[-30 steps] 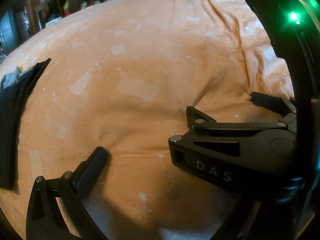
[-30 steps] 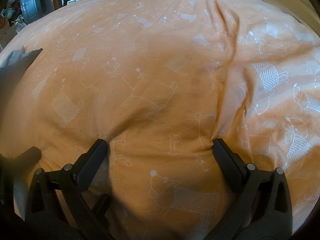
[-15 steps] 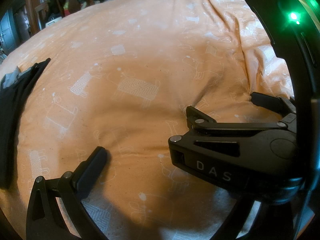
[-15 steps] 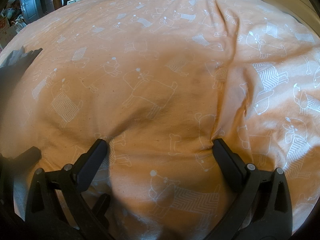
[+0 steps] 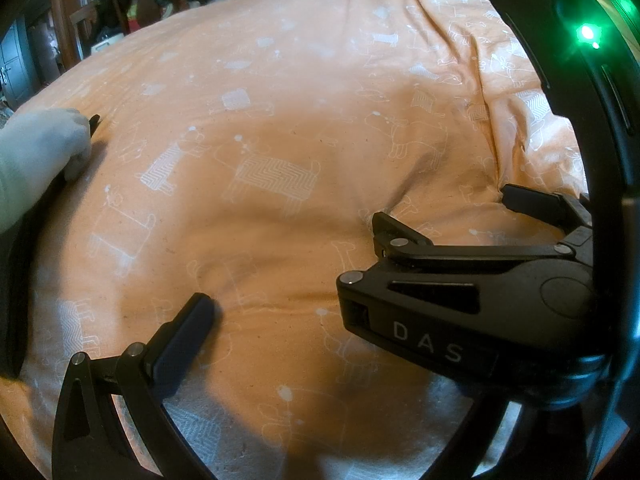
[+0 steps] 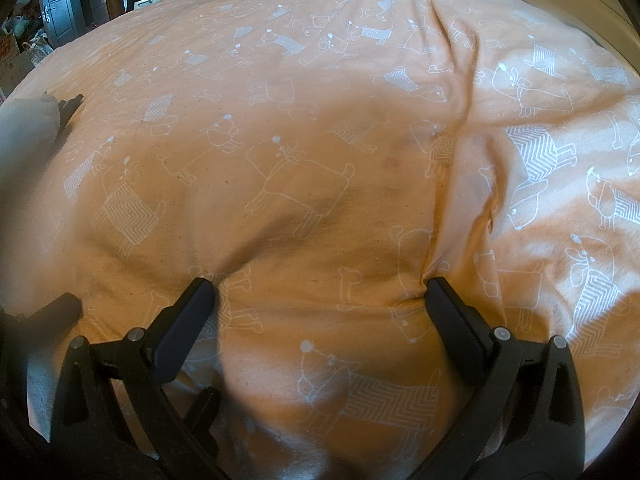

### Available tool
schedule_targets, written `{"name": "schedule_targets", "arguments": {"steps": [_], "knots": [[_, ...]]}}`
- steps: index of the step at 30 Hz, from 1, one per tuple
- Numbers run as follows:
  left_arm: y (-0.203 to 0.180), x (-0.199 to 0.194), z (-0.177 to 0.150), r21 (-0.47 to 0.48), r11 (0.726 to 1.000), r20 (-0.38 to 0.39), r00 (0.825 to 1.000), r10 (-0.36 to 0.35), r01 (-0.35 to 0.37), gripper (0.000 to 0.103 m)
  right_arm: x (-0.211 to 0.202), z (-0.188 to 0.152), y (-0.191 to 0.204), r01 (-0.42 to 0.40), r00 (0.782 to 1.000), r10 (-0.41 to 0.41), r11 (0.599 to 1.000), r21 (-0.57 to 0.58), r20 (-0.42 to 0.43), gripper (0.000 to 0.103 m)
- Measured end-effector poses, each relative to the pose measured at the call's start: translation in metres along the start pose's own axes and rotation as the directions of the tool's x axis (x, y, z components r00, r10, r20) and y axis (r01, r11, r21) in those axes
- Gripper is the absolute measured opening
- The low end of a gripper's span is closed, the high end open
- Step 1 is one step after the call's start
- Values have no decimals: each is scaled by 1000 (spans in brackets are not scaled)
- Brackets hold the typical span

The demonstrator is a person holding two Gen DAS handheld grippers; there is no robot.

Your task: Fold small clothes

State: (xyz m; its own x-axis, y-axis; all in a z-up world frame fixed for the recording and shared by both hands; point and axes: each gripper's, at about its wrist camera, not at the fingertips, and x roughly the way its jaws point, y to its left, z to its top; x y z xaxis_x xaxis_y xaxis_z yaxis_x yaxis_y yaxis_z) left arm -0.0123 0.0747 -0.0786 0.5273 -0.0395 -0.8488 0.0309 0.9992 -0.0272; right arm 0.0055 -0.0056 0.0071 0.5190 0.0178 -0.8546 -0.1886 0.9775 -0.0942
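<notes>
While both grippers rest on the orange bedspread (image 6: 320,80), the right gripper (image 6: 316,300) stands spread wide, pinching nothing. Whether the left gripper (image 5: 280,300) is spread I cannot tell. A gloved hand (image 5: 44,148) covers the dark garment (image 5: 12,280) at far left.

Dark garment (image 5: 10,288) cut off by the left edge of the left wrist view and partly under a pale gloved hand (image 5: 44,148), itself cropped at the edge; shape and fold state unreadable. Left gripper's (image 5: 280,308) right finger hidden behind the right gripper's (image 6: 318,292) body crossing in front. In the right wrist view the hand is a blurred pale blob; room clutter (image 6: 24,52) beyond the bed is too small to identify.
</notes>
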Motion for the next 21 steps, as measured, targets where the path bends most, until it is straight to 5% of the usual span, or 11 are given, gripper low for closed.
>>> {"name": "schedule_targets", "arguments": {"steps": [21], "knots": [[0,-2,-1,-4,1000,-5,1000,-6,6,103,0,-1,-1,-2,1000,2,1000,-3,0,103]]}}
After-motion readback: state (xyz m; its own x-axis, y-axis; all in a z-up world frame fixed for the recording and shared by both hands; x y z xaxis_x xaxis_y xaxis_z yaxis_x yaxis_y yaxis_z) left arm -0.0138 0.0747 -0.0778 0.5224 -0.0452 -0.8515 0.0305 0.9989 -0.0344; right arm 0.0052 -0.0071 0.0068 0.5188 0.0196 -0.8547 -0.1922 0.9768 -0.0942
